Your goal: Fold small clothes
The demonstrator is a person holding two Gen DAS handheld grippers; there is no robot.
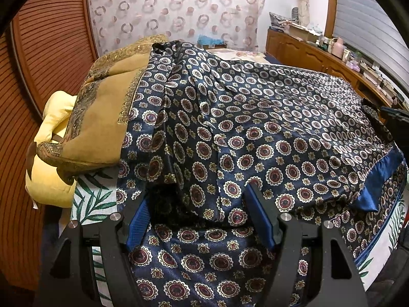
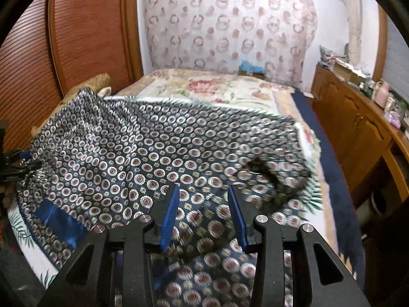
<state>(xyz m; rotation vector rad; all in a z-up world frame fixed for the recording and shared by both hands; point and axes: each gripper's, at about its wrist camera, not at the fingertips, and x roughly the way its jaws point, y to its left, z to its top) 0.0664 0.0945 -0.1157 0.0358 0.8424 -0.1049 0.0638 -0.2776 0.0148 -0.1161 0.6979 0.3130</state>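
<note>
Both my grippers angle down over the bed. Left gripper (image 1: 198, 204): black frame, blue ribbed pads, jaws spread wide above the cloth and clamping nothing. Right gripper (image 2: 203, 197): same build, jaws partly apart, released; cloth lies under and between the pads but they don't pinch it. The right wrist view is motion-blurred near the fingers.

The task item is a navy satin garment with cream-and-maroon medallion print (image 1: 255, 128), shiny and slippery-looking, spread across the bed with soft ridges and creases. One end has a plain blue satin band (image 1: 378, 179). A dark opening, sleeve or leg I can't tell, gapes near the right side (image 2: 265, 171).

It lies on a white sheet with green palm-leaf print (image 1: 94, 199). Touching the garment's left edge: mustard cloth with gold ornamental border (image 1: 102, 117), draped over a pale yellow cushion (image 1: 51, 176). Further back, a floral cream bedspread (image 2: 209, 87).
</note>
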